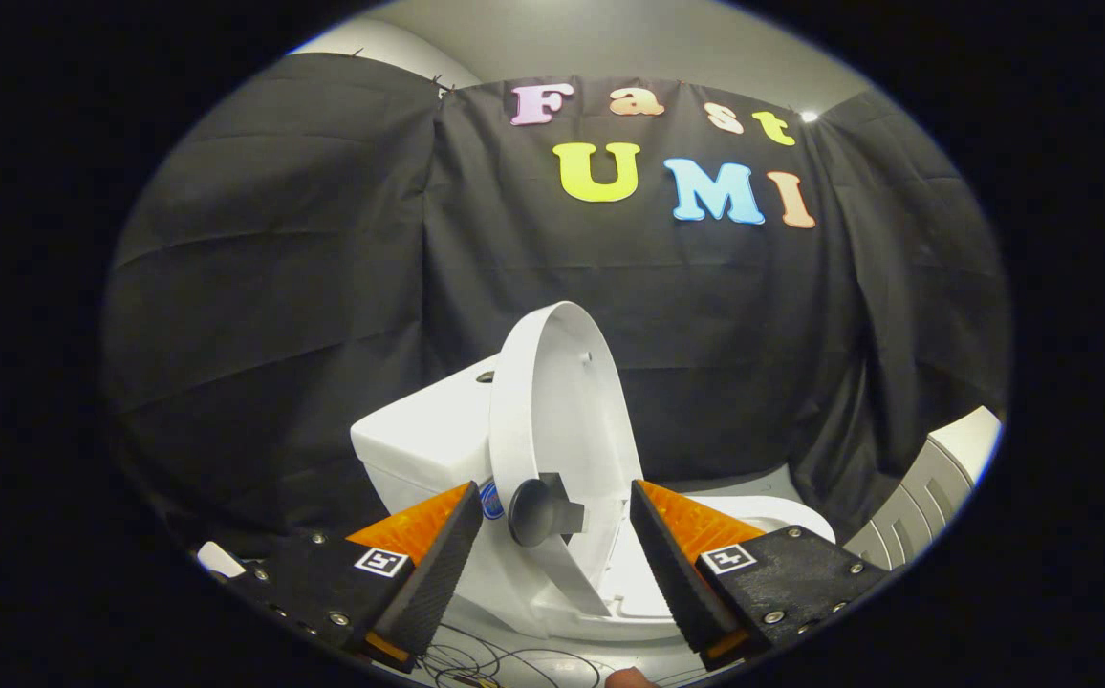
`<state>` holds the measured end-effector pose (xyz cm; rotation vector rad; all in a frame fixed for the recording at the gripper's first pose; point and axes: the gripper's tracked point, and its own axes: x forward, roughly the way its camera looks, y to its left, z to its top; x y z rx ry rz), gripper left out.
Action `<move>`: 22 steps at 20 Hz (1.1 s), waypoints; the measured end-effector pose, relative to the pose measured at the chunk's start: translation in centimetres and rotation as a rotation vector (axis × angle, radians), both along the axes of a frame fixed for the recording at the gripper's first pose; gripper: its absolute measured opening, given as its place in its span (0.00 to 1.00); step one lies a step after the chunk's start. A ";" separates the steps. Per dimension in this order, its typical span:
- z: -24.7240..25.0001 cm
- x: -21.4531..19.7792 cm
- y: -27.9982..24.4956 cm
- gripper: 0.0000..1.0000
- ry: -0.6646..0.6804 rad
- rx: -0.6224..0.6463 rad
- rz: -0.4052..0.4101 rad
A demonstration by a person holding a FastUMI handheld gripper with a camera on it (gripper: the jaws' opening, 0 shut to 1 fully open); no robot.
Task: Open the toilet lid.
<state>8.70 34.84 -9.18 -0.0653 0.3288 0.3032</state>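
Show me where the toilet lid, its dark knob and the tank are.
toilet lid (pixel 557 382): gripper view, raised inner face.
dark knob (pixel 533 512): gripper view, round head, between the open fingers.
tank (pixel 423 440): gripper view, front wall.

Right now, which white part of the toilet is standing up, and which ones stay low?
The lid stands up, with its dark knob between the open gripper fingers. The tank and seat sit low.

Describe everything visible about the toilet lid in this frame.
The toilet lid is a white, glossy, plastic-looking oval, raised nearly upright and leaning toward the tank, its underside in view. A dark round knob on a short bracket sits near its lower edge, between the fingers of the open gripper, which do not touch it. Its bottom meets the toilet seat.
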 end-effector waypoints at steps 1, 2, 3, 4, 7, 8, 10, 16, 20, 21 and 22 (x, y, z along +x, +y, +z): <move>0.3 -0.3 0.1 0.95 -0.004 0.009 0.009; 0.8 -0.7 -0.2 0.95 -0.006 0.020 0.018; 1.5 -1.0 -0.4 0.95 -0.014 0.031 0.026; 2.3 -1.2 -0.8 0.95 -0.034 0.041 0.030; 3.8 -1.5 -3.0 0.95 -0.090 0.048 0.035; 4.2 -1.5 -4.1 0.95 -0.106 0.051 0.033; 5.4 -1.4 -6.4 0.95 -0.138 0.058 0.017; 6.8 -1.3 -12.4 0.95 -0.157 0.109 -0.028; 7.6 -1.6 -15.9 0.95 -0.171 0.111 -0.050; 8.2 -1.6 -16.8 0.95 -0.183 0.115 -0.059; 8.5 -1.7 -17.9 0.95 -0.195 0.120 -0.073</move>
